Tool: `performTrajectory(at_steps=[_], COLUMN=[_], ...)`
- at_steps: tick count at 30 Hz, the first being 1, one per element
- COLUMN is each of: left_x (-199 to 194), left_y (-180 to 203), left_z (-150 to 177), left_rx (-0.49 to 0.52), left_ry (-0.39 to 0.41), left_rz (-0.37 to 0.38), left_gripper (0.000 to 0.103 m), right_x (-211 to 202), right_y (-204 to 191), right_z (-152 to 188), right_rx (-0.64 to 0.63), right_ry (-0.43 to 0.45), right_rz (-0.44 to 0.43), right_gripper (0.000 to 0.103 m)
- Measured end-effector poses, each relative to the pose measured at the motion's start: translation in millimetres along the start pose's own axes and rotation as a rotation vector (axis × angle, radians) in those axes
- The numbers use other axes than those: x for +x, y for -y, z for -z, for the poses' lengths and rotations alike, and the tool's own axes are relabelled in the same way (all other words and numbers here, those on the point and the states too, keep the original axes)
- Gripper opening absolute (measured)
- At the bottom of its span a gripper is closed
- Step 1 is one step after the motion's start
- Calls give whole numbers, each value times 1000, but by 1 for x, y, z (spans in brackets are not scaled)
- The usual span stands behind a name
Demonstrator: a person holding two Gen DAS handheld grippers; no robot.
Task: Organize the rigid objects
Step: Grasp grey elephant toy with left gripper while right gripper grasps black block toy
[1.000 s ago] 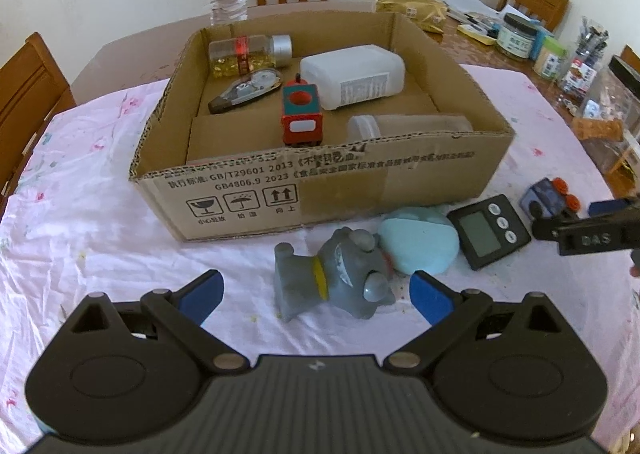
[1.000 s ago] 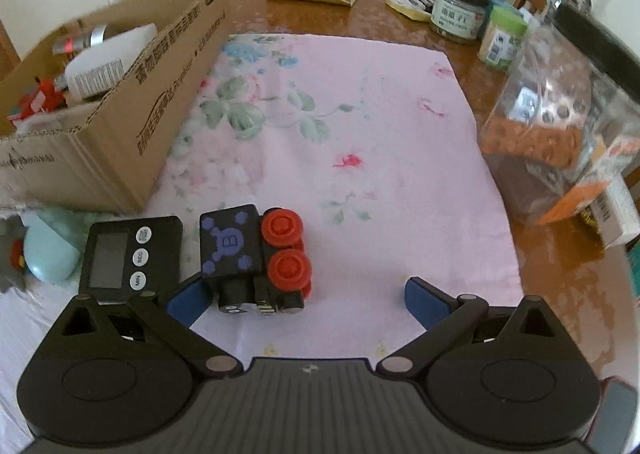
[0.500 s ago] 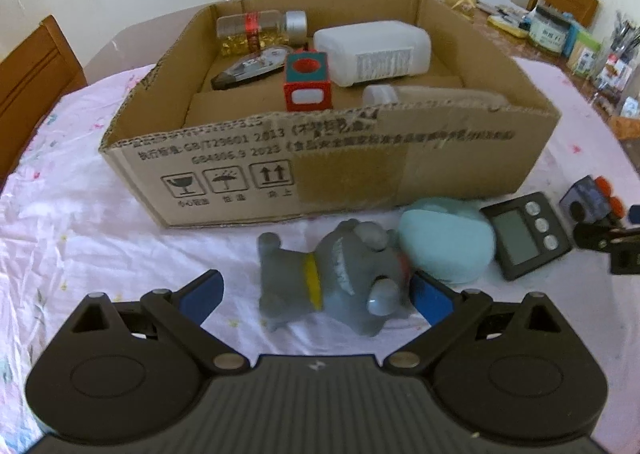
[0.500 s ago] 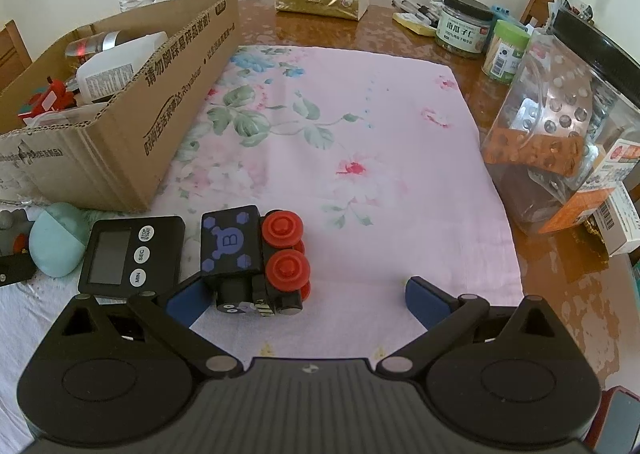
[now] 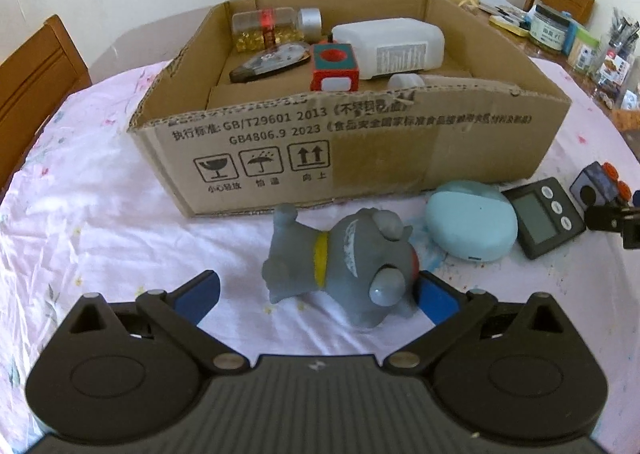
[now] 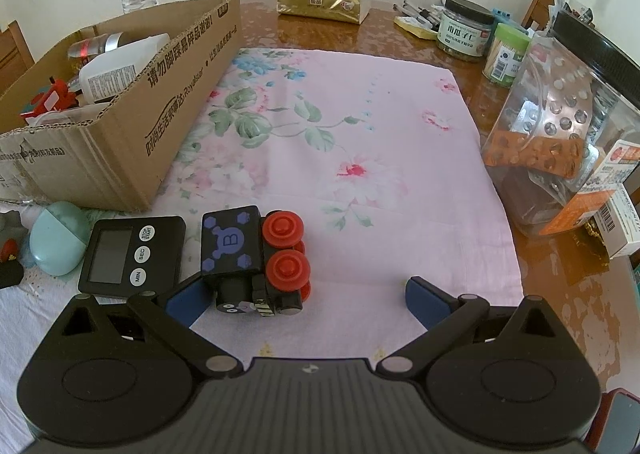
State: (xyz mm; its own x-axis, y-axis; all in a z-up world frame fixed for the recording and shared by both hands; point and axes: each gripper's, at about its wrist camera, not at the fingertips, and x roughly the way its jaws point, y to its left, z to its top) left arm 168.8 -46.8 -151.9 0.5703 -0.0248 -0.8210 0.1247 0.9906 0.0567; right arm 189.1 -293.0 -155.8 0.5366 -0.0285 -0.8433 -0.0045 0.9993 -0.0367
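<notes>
Covering most of the round counter (image 6: 400, 30) is one pink floral cloth (image 6: 360, 126), with wooden chairs against a pale wall behind. One open cardboard box (image 5: 360, 142) sits on the cloth and holds five things that show: a white jug (image 5: 394, 48), a capsule bottle (image 5: 272, 24), a red cube (image 5: 334, 68), a tape dispenser (image 5: 266, 64) and a clear tube, mostly hidden by the box's near wall. In front of the box lie four loose things: one grey dog toy (image 5: 344, 262), one pale-blue case (image 5: 470, 224), one black timer (image 6: 128, 256) and one toy train (image 6: 256, 258) with red wheels. The left tool (image 5: 318, 294) has just been opening; its jaws stand wide with the dog lying between them, unpressed. The right tool (image 6: 300, 300) is also spread wide, the train just beside its left finger, not gripped.
</notes>
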Motion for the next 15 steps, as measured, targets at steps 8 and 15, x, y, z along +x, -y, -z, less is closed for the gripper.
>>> performTrajectory(at_steps=[8, 15], left_x=[-2, -5], left_y=[12, 17], left_z=[0, -2], left_rx=[49, 37], left_ry=[47, 65], left_rz=[-22, -12], left_gripper=[93, 74], right_x=[0, -1], right_y=[0, -1], right_z=[1, 2], right_rx=[0, -6], right_ry=[4, 3], right_rz=[1, -6], right_gripper=[103, 103])
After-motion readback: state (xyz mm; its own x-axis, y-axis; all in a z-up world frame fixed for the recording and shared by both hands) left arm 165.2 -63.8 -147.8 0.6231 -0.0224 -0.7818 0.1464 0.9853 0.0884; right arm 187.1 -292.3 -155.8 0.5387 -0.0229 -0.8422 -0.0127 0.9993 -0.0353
